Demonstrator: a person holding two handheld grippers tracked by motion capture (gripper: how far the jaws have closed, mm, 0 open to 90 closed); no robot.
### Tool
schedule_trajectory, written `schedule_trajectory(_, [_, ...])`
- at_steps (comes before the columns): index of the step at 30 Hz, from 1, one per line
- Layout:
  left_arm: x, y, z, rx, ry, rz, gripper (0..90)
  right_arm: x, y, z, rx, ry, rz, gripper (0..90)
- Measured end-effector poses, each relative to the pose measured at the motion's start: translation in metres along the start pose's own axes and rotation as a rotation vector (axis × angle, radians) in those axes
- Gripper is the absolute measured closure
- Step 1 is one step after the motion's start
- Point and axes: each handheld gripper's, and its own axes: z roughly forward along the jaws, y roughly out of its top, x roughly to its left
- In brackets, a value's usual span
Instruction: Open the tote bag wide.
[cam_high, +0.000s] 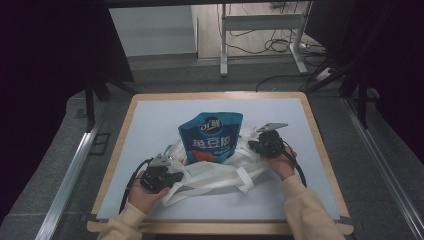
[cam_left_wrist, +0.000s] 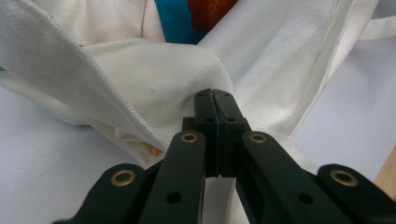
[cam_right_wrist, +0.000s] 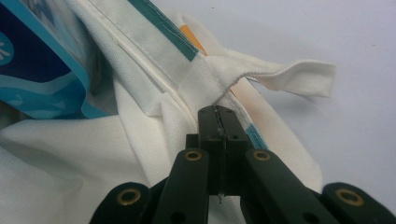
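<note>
A: Where's the cloth bag (cam_high: 215, 172)?

B: Crumpled across the near middle of the desk (cam_high: 150, 125), with a blue snack pouch (cam_high: 212, 137) standing up out of it.

A: And the left gripper (cam_high: 172, 176)?

B: At the bag's left edge. Its fingers (cam_left_wrist: 205, 116) are clenched together on a fold of the white fabric.

A: The right gripper (cam_high: 255, 145)?

B: At the bag's right edge, beside the pouch. Its fingers (cam_right_wrist: 208, 126) are pressed tight too, seemingly pinching the hem just below a strap loop (cam_right_wrist: 285, 77), though the cloth between them is hard to make out.
</note>
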Motion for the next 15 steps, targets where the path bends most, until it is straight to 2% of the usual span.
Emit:
schedule_trajectory(3, [0.000,0.000,-0.001,-0.006,-0.002,-0.003,89.5,0.001,0.000,-0.002,-0.009,0.003,0.001,89.0])
schedule_trajectory(6, [0.001,0.002,-0.002,-0.021,-0.004,-0.004,89.5,0.003,-0.002,-0.007,-0.040,0.009,-0.015,89.0])
schedule_trajectory(9, [0.001,0.003,-0.005,-0.043,-0.005,-0.002,89.4,0.004,-0.002,-0.012,-0.064,0.021,-0.009,88.9])
schedule_trajectory(11, [0.000,0.005,-0.012,-0.080,-0.008,0.001,89.0,0.005,-0.001,-0.020,-0.103,0.037,-0.007,88.9])
schedule_trajectory(12, [0.000,0.005,-0.012,-0.080,-0.008,0.001,88.7,0.007,0.000,-0.024,-0.121,0.041,-0.004,89.0])
schedule_trajectory(13, [0.000,0.006,-0.019,-0.113,-0.005,-0.002,88.3,0.008,0.000,-0.028,-0.133,0.040,-0.009,89.0])
schedule_trajectory(14, [0.000,0.006,-0.019,-0.113,-0.005,-0.002,88.1,0.008,0.000,-0.028,-0.133,0.040,-0.009,89.0])
schedule_trajectory(15, [0.001,0.007,-0.023,-0.133,-0.003,0.000,88.0,0.010,0.000,-0.036,-0.158,0.053,-0.007,88.9])
